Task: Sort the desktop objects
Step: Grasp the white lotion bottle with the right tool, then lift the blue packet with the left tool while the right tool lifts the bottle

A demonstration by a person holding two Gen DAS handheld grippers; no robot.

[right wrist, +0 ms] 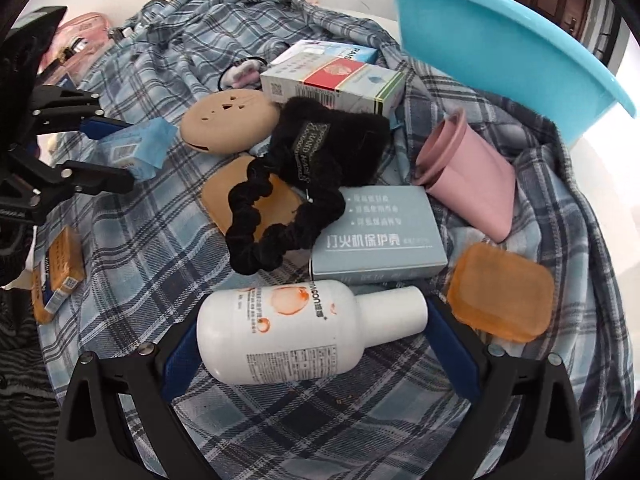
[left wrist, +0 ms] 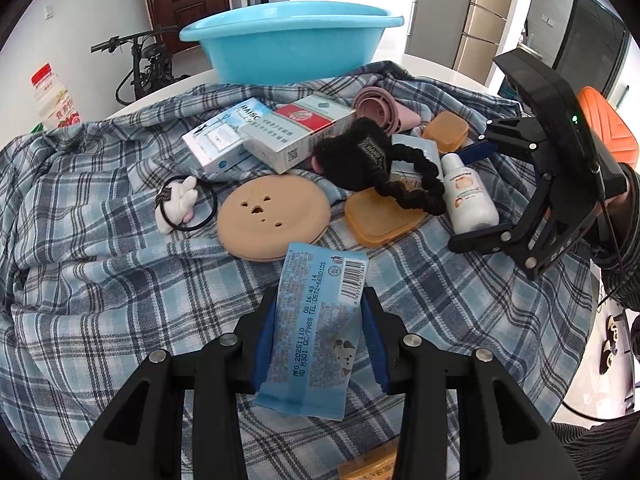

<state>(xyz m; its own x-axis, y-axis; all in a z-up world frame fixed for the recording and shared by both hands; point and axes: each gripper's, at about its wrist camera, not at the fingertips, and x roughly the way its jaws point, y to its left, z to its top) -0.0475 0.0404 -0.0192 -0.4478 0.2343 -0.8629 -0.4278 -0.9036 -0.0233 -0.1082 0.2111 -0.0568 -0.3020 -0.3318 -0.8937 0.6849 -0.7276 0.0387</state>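
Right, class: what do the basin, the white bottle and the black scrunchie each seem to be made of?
Basin: likely moulded plastic, smooth light blue with a soft sheen on its rim.
White bottle: probably plastic, glossy white, printed label.
Black scrunchie: fabric, matte and ruched, perhaps velvet-like.

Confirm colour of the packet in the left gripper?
Light blue packet, with a white barcode label; clearest in the left wrist view.
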